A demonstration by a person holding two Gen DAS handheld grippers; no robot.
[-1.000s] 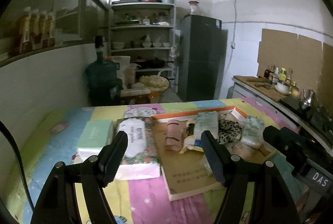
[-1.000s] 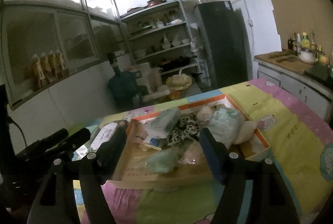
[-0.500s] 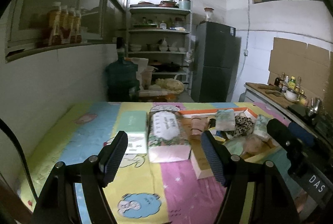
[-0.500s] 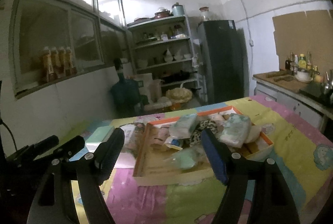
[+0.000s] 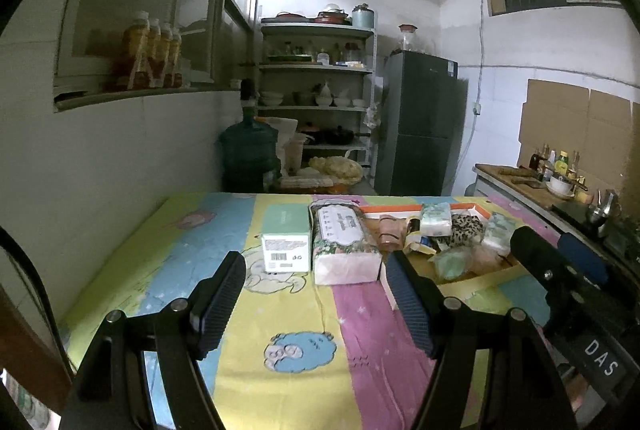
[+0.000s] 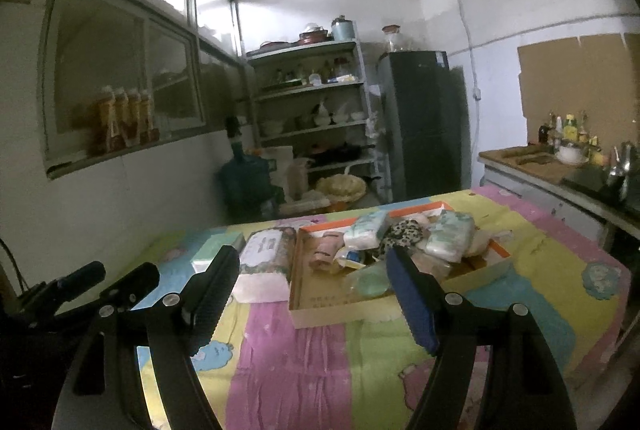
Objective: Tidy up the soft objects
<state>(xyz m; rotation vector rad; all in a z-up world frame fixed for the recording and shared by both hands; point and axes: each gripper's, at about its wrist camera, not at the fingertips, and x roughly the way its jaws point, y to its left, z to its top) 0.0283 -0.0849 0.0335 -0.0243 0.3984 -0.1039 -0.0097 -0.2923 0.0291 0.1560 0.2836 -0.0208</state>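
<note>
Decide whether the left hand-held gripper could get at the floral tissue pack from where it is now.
Probably yes. The left hand-held gripper is open and empty, with only bare tablecloth between it and the floral tissue pack. The green box stands close beside the pack, tightening that side.

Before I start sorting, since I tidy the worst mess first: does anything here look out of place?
Yes. The shallow cardboard tray holds a jumbled heap: soft packs and a leopard-print piece lie tilted across one another. The floral tissue pack and green box stand neatly beside it.
</note>
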